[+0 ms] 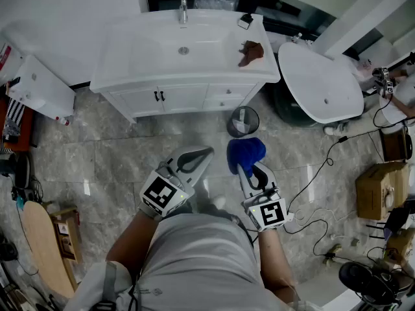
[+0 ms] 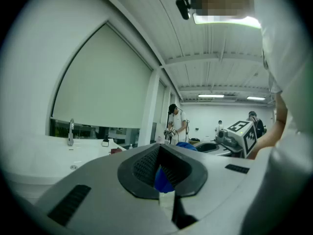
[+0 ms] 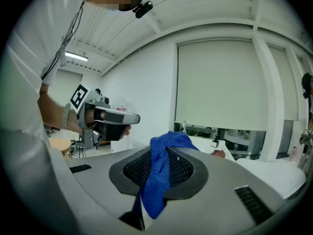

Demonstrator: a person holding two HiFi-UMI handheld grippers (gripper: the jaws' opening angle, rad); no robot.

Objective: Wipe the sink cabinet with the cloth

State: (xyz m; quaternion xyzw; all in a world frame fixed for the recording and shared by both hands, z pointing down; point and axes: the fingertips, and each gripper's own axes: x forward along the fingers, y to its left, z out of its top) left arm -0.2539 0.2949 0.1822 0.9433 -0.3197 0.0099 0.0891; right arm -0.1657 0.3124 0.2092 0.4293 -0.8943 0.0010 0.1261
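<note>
The white sink cabinet [image 1: 185,97] stands ahead of me, with a basin, a faucet [image 1: 183,8] and a brown crumpled thing [image 1: 251,52] on its right counter. My right gripper [image 1: 243,164] is shut on a blue cloth [image 1: 246,151], which bunches over its tips above the floor; in the right gripper view the cloth [image 3: 159,180] hangs down between the jaws. My left gripper [image 1: 206,153] is beside it on the left, jaws together, holding nothing. Both are well short of the cabinet. In the left gripper view the cloth [image 2: 184,145] shows beyond the jaws.
A small dark waste bin [image 1: 243,121] stands on the marble floor just ahead of the cloth. A white oval tub [image 1: 321,83] lies to the right of the cabinet. Cables [image 1: 318,173] and a cardboard box [image 1: 376,190] are at the right. People stand far off.
</note>
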